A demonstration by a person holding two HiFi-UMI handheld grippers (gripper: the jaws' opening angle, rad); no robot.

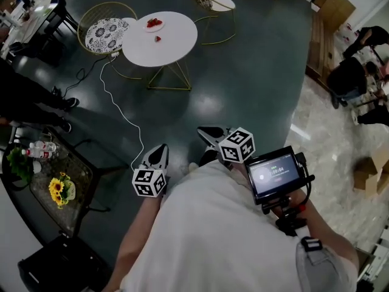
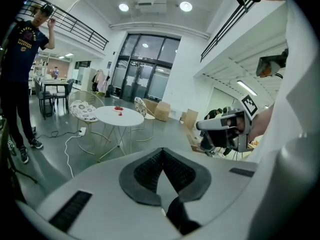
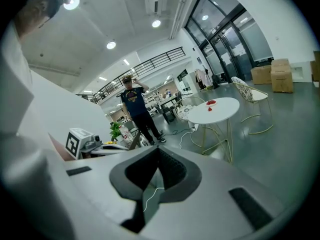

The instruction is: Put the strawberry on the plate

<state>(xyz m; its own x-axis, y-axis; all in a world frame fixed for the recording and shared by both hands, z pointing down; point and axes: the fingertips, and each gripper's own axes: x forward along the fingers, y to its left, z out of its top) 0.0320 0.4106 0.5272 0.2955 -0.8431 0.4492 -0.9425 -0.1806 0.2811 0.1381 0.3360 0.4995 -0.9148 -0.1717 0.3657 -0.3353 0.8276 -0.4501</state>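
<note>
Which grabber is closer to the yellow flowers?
Left. The left gripper hangs over the floor with the yellow flowers off to its left. The right gripper is farther away, on the other side of the left one. Neither touches them.

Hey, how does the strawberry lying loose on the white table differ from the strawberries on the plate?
The loose strawberry lies bare on the table; the plate strawberries sit on a small white plate. The loose strawberry is one small piece; the plate strawberries form a bigger cluster. Both are red, close together on the same round table.
</note>
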